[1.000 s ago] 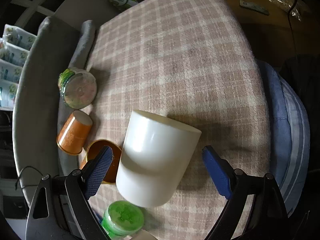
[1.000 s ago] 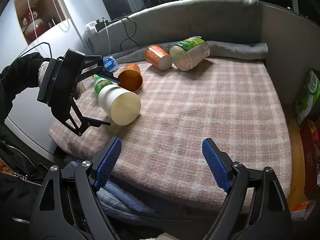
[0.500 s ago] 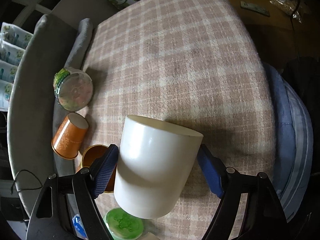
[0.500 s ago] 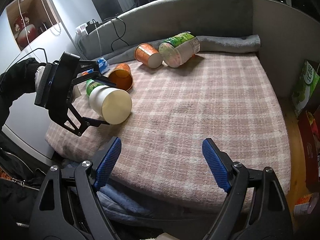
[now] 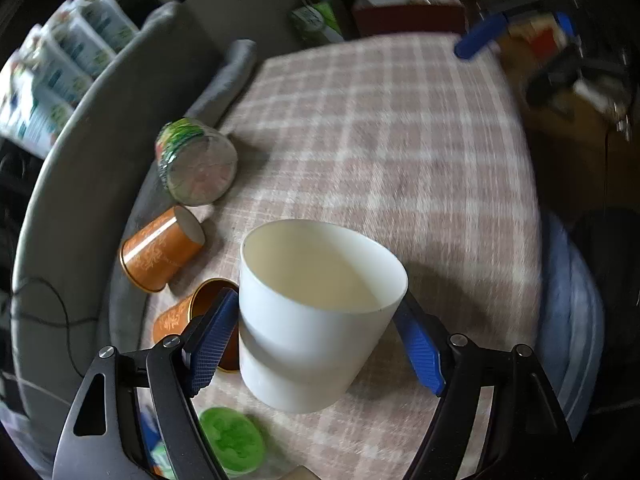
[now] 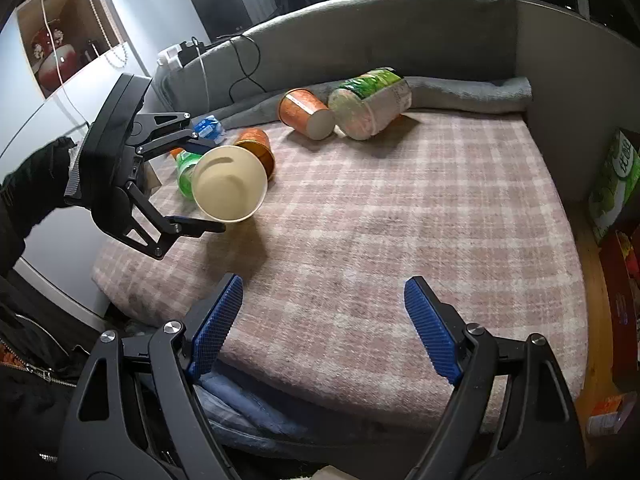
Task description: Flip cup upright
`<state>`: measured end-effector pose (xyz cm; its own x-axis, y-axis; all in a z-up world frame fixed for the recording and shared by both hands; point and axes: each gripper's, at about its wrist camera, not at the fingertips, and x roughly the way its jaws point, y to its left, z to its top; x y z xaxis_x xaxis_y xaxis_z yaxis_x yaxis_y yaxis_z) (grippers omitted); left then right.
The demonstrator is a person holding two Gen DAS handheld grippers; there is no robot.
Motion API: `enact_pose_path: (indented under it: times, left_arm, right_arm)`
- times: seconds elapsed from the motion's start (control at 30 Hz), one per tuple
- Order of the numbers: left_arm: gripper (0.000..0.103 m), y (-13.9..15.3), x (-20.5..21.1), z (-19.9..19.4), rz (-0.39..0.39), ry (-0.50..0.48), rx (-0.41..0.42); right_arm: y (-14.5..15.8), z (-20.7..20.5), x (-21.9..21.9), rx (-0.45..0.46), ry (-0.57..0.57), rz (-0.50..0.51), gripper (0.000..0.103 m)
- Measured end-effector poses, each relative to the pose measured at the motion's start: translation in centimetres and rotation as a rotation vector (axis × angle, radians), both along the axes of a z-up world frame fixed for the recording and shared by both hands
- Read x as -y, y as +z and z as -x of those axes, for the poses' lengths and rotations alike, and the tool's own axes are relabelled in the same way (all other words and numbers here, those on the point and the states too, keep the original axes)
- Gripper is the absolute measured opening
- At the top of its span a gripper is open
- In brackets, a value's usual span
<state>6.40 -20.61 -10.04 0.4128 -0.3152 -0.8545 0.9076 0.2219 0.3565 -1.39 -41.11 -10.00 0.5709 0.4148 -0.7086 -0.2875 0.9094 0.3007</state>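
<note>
The white cup [image 5: 316, 320] is clamped between the blue pads of my left gripper [image 5: 316, 340]. It is lifted off the plaid blanket and tilted, its open mouth facing up and away from the camera. In the right wrist view the cup [image 6: 229, 184] shows its open mouth toward the camera, held by the left gripper [image 6: 200, 188] above the blanket's left side. My right gripper [image 6: 320, 332] is open and empty over the near edge of the blanket.
Two orange cups [image 5: 160, 248] [image 5: 196, 320] and a green-labelled jar [image 5: 196, 168] lie on their sides left of the white cup. A green-capped bottle [image 5: 232, 440] lies near the left gripper. The plaid blanket [image 6: 400, 216] is bordered by a grey cushion wall [image 6: 400, 40].
The left gripper closed on the white cup, lifted it and rotated it, so its open mouth now shows where its closed base showed before. The right gripper stayed nearly still.
</note>
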Motion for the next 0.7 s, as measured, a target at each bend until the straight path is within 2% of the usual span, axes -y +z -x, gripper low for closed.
enact_pose_path:
  times: [0.33, 0.53, 0.7]
  left_arm:
    - [0.075, 1.2, -2.6, -1.3, 0.284, 0.207, -0.096]
    - [0.075, 1.2, -5.1, -2.0, 0.512, 0.365, -0.174]
    - [0.075, 0.4, -6.3, -2.1, 0.601, 0.450, -0.180]
  right_arm:
    - [0.3, -0.4, -1.7, 0.012, 0.036, -0.001, 0.086]
    - [0.4, -0.7, -2.5, 0.017, 0.056, -0.003, 0.086]
    - [0.5, -0.9, -3.2, 0.022, 0.073, -0.005, 0.086]
